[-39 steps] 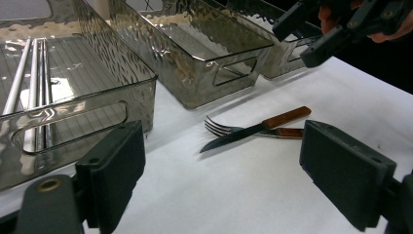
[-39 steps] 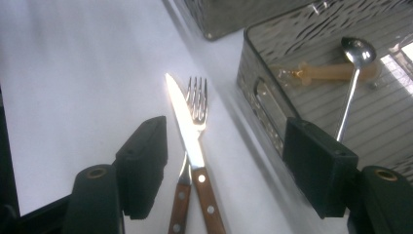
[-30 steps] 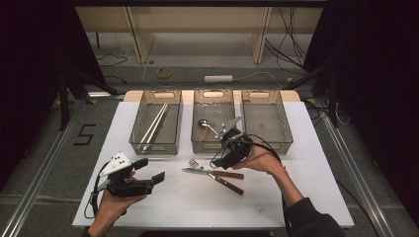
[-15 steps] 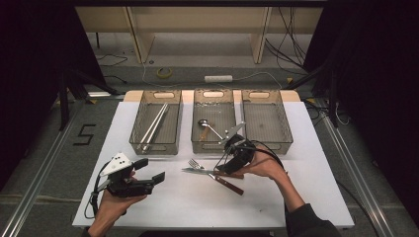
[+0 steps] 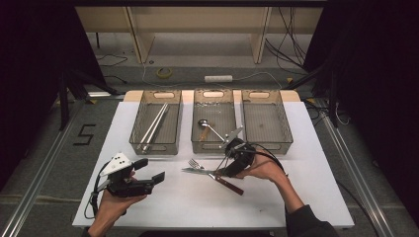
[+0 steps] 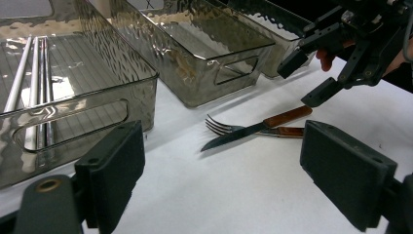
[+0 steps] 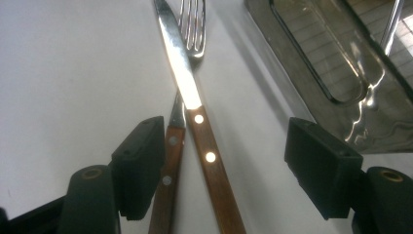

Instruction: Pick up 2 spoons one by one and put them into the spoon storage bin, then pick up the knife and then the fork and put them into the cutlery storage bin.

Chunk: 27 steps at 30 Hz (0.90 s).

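A knife (image 5: 198, 171) and a fork (image 5: 195, 163), both with brown wooden handles, lie crossed on the white table (image 5: 188, 202) in front of the middle tray. My right gripper (image 5: 223, 171) points down at them, open; its jaws have just closed a little. In the right gripper view the right gripper (image 7: 231, 163) straddles the knife handle (image 7: 212, 161) and fork handle (image 7: 168, 180), pads not touching them. My left gripper (image 5: 149, 170) hovers at the front left, open and empty. The left gripper (image 6: 229, 175) looks at the knife (image 6: 234, 135), fork (image 6: 216, 126) and the right gripper (image 6: 307, 80).
Three clear smoky trays stand in a row at the back. The left tray (image 5: 138, 143) holds long metal rods (image 5: 154, 126). A spoon (image 5: 210, 127) lies in the middle tray (image 5: 213, 146). The right tray (image 5: 269, 143) looks bare. The table's front edge is near both hands.
My right gripper has come down and slightly left from above the middle tray's front wall to the knife and fork. The left gripper has stayed put.
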Tool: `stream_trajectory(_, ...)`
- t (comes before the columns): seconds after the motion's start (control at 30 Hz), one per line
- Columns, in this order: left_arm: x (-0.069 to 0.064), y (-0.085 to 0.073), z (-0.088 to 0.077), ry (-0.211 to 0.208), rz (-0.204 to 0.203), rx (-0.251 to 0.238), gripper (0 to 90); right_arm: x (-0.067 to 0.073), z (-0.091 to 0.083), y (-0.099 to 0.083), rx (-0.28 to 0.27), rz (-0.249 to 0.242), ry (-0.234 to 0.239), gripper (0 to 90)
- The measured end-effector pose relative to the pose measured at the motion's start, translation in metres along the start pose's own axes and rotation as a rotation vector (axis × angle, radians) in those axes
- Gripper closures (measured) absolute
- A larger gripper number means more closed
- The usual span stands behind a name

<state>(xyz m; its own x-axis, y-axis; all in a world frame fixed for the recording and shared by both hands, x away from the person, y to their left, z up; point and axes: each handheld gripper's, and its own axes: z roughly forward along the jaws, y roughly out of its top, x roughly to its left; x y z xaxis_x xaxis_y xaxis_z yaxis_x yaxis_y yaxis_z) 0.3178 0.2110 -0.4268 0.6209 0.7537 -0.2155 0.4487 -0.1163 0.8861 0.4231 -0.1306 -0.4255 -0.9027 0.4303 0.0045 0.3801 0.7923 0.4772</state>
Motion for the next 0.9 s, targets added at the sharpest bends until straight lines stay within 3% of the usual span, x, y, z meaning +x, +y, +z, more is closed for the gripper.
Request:
stream_trajectory(0.63,-0.002,0.0,0.001,0.003,0.007,0.003,16.3,-0.005,0.017,-0.007,0.087,0.008,0.007,33.2)
stream_trajectory(0.9,-0.001,0.0,0.002,0.002,0.009,0.004,16.3,-0.005,0.017,-0.008,0.083,0.0,0.022,40.4)
